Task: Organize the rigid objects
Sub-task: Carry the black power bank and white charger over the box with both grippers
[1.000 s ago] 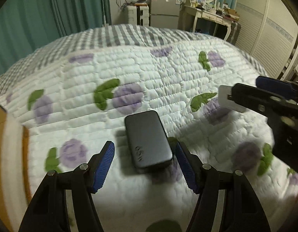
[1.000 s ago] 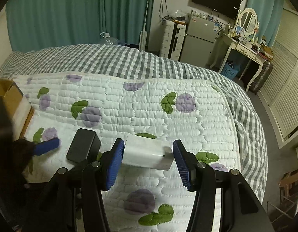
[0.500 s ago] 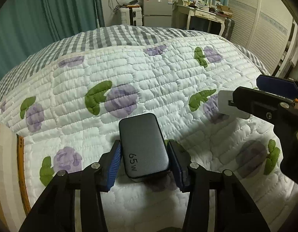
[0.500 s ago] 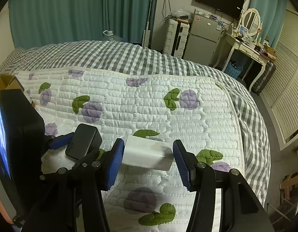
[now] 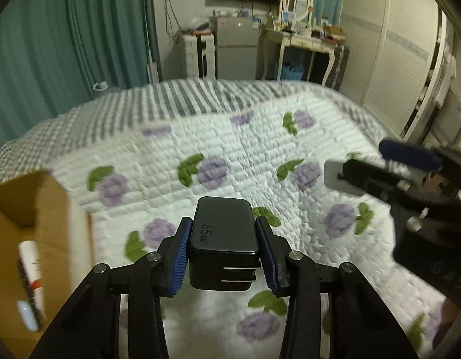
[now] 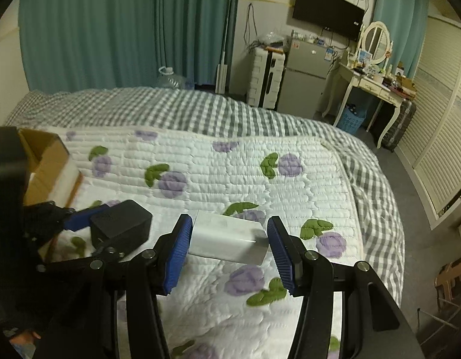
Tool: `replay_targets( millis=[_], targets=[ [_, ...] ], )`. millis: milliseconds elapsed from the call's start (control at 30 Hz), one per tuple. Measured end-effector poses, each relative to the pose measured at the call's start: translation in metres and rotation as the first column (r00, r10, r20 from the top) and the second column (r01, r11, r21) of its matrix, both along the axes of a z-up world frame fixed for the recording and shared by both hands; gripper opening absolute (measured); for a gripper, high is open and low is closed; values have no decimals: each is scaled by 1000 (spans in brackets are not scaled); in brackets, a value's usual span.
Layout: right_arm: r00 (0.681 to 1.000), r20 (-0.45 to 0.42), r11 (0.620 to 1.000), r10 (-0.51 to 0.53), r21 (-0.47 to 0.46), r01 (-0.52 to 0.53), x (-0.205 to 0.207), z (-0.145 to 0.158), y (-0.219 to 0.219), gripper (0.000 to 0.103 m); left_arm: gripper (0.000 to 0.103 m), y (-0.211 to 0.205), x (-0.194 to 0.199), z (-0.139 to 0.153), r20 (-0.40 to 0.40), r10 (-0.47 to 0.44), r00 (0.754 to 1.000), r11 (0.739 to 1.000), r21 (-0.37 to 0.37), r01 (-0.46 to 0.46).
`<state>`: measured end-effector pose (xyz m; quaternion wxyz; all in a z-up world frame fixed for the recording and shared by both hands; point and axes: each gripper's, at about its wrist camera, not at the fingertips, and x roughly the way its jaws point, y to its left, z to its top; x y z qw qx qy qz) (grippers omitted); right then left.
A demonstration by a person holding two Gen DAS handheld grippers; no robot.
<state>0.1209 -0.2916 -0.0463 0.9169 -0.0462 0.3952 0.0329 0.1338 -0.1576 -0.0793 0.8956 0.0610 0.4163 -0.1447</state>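
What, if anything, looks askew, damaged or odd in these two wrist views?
Nothing is damaged or spilled. One oddity: the white charger sits skewed between the right gripper jaws, touching the left pad only. The left gripper holds the black charger squarely.

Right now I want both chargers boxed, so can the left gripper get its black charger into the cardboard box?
Probably yes. The left gripper is shut on the black charger, lifted off the quilt. The cardboard box sits open just to its left, with nothing visible between them.
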Motion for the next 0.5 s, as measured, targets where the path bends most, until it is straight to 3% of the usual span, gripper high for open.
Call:
replay_targets(
  millis=[267, 300, 400, 500],
  targets=[
    [997, 71, 999, 29, -36, -26, -41, 62, 41, 51, 43, 50, -36, 79, 129, 17, 991, 999, -50, -11],
    [995, 86, 998, 53, -23, -51, -46, 72, 48, 5, 43, 57, -41, 88, 143, 20, 989, 998, -54, -12],
    [991, 111, 996, 70, -56, -64, -55, 98, 74, 2, 43, 80, -51, 108, 169, 42, 985, 997, -65, -32],
    [993, 61, 995, 101, -15, -100, -51, 93, 92, 1, 43, 103, -57, 119, 177, 55, 983, 997, -66, -44]
  ],
)
